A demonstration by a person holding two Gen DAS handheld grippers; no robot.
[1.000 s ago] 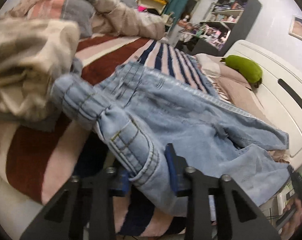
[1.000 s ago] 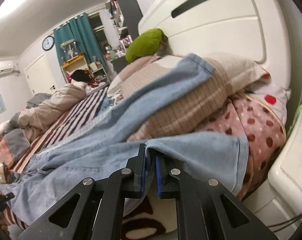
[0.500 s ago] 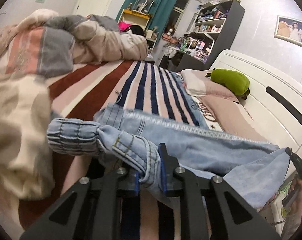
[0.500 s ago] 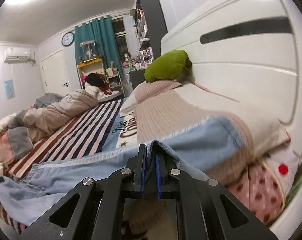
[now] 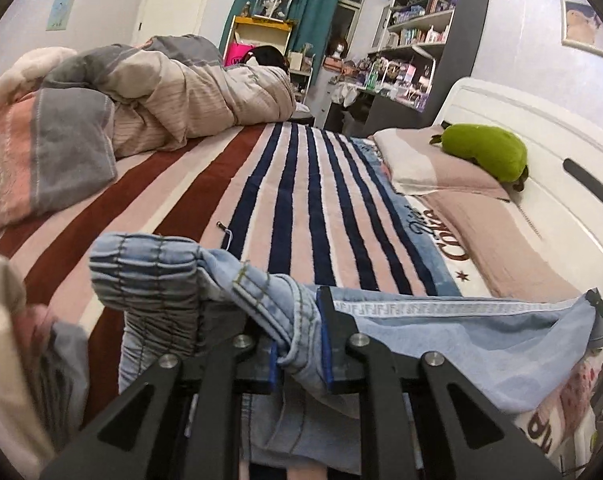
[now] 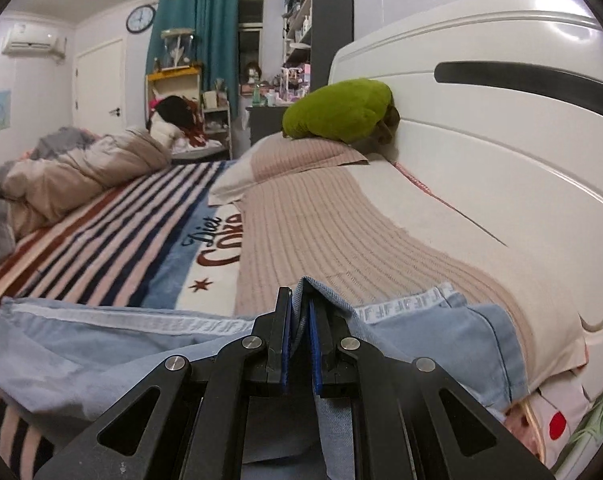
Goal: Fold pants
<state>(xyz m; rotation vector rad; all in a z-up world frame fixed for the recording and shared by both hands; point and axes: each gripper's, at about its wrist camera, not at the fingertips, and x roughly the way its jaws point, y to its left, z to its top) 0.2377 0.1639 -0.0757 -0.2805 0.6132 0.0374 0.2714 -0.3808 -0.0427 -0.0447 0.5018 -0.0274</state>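
Note:
Light blue denim pants [image 5: 441,344] hang stretched between my two grippers above the near edge of the bed. My left gripper [image 5: 299,344] is shut on the bunched waistband end, with the elastic waist [image 5: 145,276] drooping to the left. My right gripper [image 6: 298,320] is shut on the leg hem end of the pants [image 6: 101,344], over the beige ribbed pillow [image 6: 321,224]. A white patterned side stripe runs along the pants' top edge.
The striped blanket [image 5: 301,200] covers the bed. A crumpled duvet [image 5: 161,92] lies at the far left. A green plush [image 5: 485,152] sits on the pillows by the white headboard [image 6: 481,128]. Shelves and a desk stand behind.
Both grippers have lifted and pulled the pants toward me. The pants have come off the blanket and pillow and now hang taut between the grippers.

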